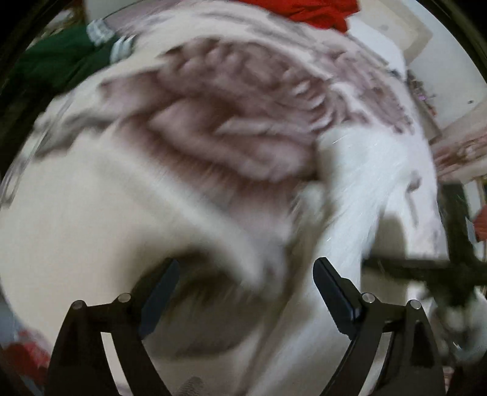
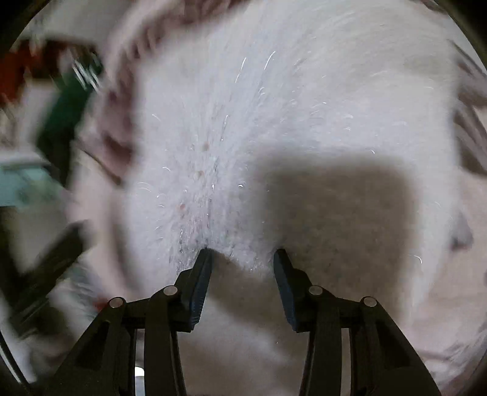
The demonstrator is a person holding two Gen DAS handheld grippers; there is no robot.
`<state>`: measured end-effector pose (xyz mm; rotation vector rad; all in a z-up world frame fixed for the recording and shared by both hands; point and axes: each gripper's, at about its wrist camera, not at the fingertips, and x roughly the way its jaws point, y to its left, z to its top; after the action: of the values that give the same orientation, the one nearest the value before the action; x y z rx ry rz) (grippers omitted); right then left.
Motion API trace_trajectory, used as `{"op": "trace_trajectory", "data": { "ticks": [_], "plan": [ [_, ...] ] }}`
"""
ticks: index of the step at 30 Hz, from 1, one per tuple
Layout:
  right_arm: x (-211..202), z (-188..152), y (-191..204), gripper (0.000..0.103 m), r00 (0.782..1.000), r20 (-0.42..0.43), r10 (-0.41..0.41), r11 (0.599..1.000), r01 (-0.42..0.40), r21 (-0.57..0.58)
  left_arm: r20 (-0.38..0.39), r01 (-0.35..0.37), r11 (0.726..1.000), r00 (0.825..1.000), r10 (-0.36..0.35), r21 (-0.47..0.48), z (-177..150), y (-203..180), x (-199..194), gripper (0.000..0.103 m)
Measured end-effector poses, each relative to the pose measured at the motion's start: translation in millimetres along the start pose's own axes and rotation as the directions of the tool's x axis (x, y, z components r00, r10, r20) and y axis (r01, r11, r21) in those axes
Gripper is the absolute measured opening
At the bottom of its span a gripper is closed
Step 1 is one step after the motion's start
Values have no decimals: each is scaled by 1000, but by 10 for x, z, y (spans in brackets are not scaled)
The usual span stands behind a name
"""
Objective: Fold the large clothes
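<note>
**Folding not far along; both views badly blurred**

A large pale garment [image 1: 213, 128], white fleece with a mauve-brown pattern, fills almost the whole left wrist view. It lies in loose mounds and creases, not in a flat rectangle, so the folding seems to be at an early or middle stage; no clean folded edge can be seen. The surface under it is covered, and it cannot be told if this is a bed or a worktop.

The left gripper [image 1: 246, 268] has its fingers spread wide above the cloth, with nothing between them. The right gripper [image 2: 242, 254] also has its fingers apart; the tips are at the white fleece [image 2: 274, 106] and look as if they press into it, but no fold of cloth is clearly pinched between them.

A green garment [image 1: 61, 61] and a red cloth [image 1: 319, 12] lie at the far edge, probably waiting for their turn.

Much is hard to read. Both pictures are smeared by motion, so the pattern, the hems and the sleeves are not distinct. A dark shadow [image 2: 341, 207] covers part of the fleece in the right wrist view. Dark bars at the right of the left view cannot be identified.
</note>
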<state>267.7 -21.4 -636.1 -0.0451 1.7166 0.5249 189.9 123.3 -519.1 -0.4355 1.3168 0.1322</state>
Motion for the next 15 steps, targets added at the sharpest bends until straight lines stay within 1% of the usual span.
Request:
{"op": "trace_trajectory", "data": {
  "ticks": [1,2,3,4,5,6,7,8,9,10,12,13,14,15],
  "plan": [
    [125,18,31,47,999,11,-32,999,32,4,-35,-7,1000,999,6,-24,-166,108,36,90],
    [132,22,50,46,999,18,-45,999,44,9,-60,-4,999,998,2,-39,-273,166,48,90],
    [64,23,66,46,999,15,-47,999,47,12,-91,5,998,996,-11,-65,-460,253,64,90],
    [-53,-6,37,46,1000,19,-19,999,18,26,-102,12,997,995,-20,-77,-564,283,46,90],
    [-164,-57,-14,47,999,33,20,999,-21,47,-121,40,995,991,-52,-95,-743,318,27,90],
    [-316,-194,-153,48,996,48,81,992,-85,91,-137,63,992,988,-77,-105,-877,330,14,90],
    [-433,-334,-280,52,990,61,131,981,-138,134,-149,71,991,985,-87,-113,-969,334,0,90],
    [-566,-577,-472,55,982,78,172,965,-184,190,-164,76,989,982,-97,-127,-1100,338,0,90],
    [-624,-778,-613,55,980,85,177,956,-192,220,-186,88,986,976,-114,-143,-1237,336,30,90],
    [-673,-1031,-776,55,981,82,174,947,-189,259,-217,105,981,966,-140,-163,-1367,327,88,90],
    [-635,-1496,-1050,55,983,48,178,923,-184,337,-250,139,970,950,-188,-198,-1538,253,145,88],
    [-551,-1755,-1192,55,980,23,198,904,-192,382,-234,160,965,950,-208,-210,-1599,221,145,72],
    [-448,-1957,-1289,55,975,-1,220,886,-200,417,-213,184,960,950,-229,-210,-1655,185,135,36],
    [-298,-2215,-1414,56,968,-33,249,863,-207,460,-207,195,961,950,-235,-195,-1703,131,137,25]
  ]
}}
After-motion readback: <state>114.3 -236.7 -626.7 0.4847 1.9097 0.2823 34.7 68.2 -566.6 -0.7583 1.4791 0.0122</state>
